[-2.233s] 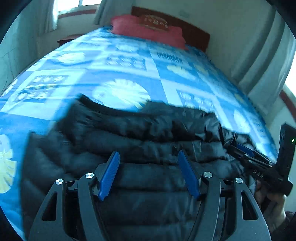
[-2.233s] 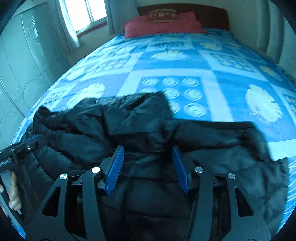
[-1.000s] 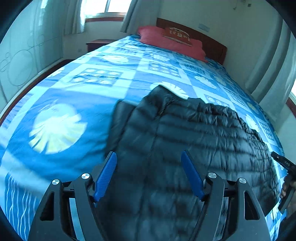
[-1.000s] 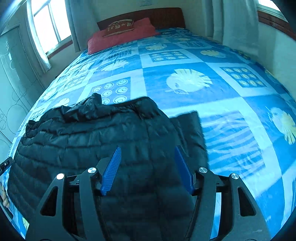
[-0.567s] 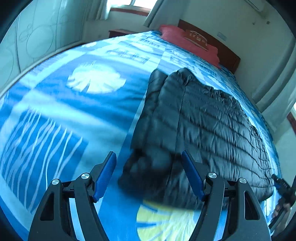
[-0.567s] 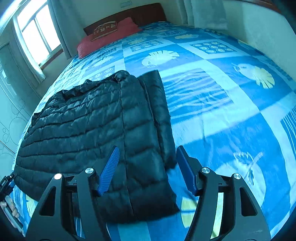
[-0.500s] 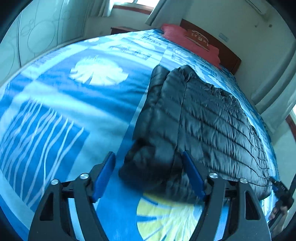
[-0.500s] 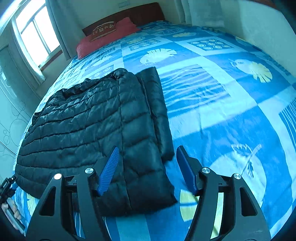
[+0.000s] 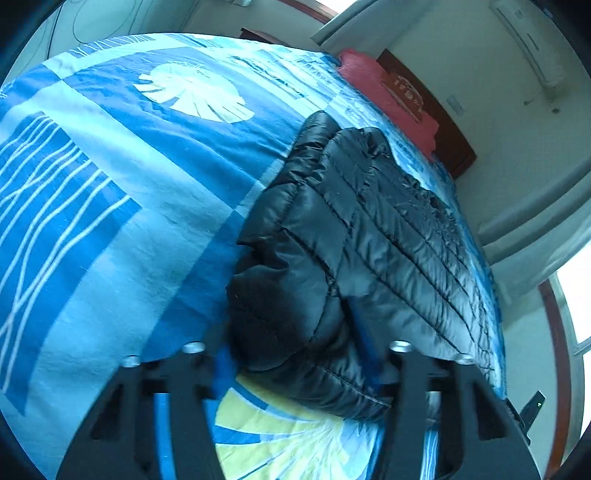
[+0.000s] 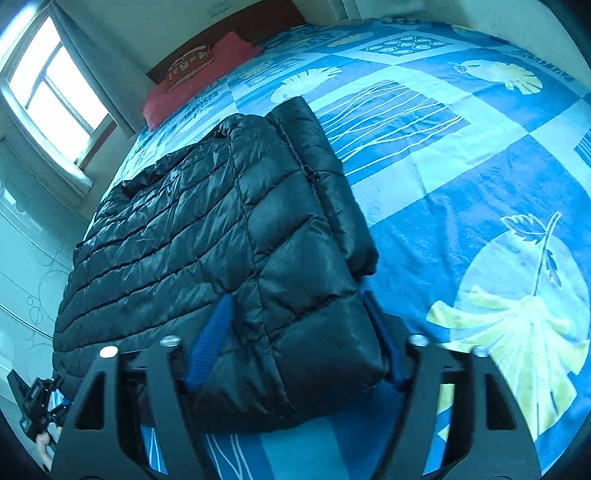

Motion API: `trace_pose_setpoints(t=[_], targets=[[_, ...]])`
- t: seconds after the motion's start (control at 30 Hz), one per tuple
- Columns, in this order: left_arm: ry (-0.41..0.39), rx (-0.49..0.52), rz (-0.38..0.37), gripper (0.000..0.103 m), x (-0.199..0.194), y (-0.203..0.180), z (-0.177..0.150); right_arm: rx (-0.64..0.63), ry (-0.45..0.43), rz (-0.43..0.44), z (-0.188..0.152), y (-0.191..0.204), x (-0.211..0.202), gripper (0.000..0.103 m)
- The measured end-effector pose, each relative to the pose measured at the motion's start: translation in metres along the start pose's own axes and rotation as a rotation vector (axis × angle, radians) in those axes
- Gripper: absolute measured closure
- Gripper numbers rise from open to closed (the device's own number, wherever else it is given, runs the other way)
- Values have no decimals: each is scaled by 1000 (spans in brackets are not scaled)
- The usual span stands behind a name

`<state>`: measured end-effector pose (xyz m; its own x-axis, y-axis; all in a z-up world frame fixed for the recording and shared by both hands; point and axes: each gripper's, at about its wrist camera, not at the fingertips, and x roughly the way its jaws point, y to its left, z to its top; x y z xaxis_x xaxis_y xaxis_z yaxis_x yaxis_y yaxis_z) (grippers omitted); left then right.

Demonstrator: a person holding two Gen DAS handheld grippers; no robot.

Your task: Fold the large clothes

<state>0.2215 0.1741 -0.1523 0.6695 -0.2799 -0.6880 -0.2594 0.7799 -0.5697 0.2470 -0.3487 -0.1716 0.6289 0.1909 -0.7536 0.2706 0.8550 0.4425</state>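
- Left hand-held gripper (image 9: 295, 354): jaws closing around the black puffer jacket's (image 9: 369, 236) 6 o'clock corner.
- Right hand-held gripper (image 10: 295, 332): closing on its other corner, on the blue bedspread (image 10: 461, 166).

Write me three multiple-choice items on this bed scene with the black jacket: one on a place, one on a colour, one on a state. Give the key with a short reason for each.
1. Where does the red pillow lie?
A. At the head of the bed, against the wooden headboard
B. On top of the jacket
C. On the floor

2. What colour is the puffer jacket?
A. Red
B. Black
C. Yellow

3. How does the jacket lie on the blue bedspread?
A. Hanging from a hanger
B. Rolled into a tight ball
C. Flat on the bedspread, a near corner between the fingers of the right gripper

Key:
1 A: the pillow sits at the far end, by the headboard.
2 B: its quilted shell is glossy black in both views.
3 C: it spreads flat; the left gripper brackets the other near corner, and both grippers' jaws are closing.
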Motion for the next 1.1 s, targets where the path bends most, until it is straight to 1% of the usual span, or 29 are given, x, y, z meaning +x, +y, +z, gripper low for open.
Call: trace_pose_setpoints(t=[0.03,0.07,0.13,0.17,0.27,0.4,0.7,0.8,0.9,1.0,1.07,1.1], targets=[[-6,16,-5,65,-1,-3,-1,4,-5,13,0,1,-1,56],[-11,29,-6,70,-2,-5,-2,4,-9,21,1,1,-2,65],[-16,44,-18,74,-7,-9,-3,-4,-23,47,1,2,-8,75],[-16,43,-24,76,-9,-8,-4,-9,-25,53,2,2,-10,79],[-15,37,-41,78,-18,-6,-8,-20,-33,66,0,4,-20,83],[-1,29,-47,78,-32,0,-18,-31,-28,75,-7,2,-34,83],[21,36,-34,78,-70,15,-52,-49,17,84,-46,-14,-65,83],[26,50,-25,77,-78,17,-60,-60,18,78,-53,-15,-69,83],[30,55,-24,76,-76,19,-62,-59,21,76,-56,-16,-65,82],[39,56,-8,73,-72,18,-56,-71,13,64,-58,-16,-65,78],[38,68,16,66,-73,16,-57,-68,11,52,-59,-18,-66,69],[38,76,36,64,-73,15,-56,-61,10,51,-61,-20,-67,67]])
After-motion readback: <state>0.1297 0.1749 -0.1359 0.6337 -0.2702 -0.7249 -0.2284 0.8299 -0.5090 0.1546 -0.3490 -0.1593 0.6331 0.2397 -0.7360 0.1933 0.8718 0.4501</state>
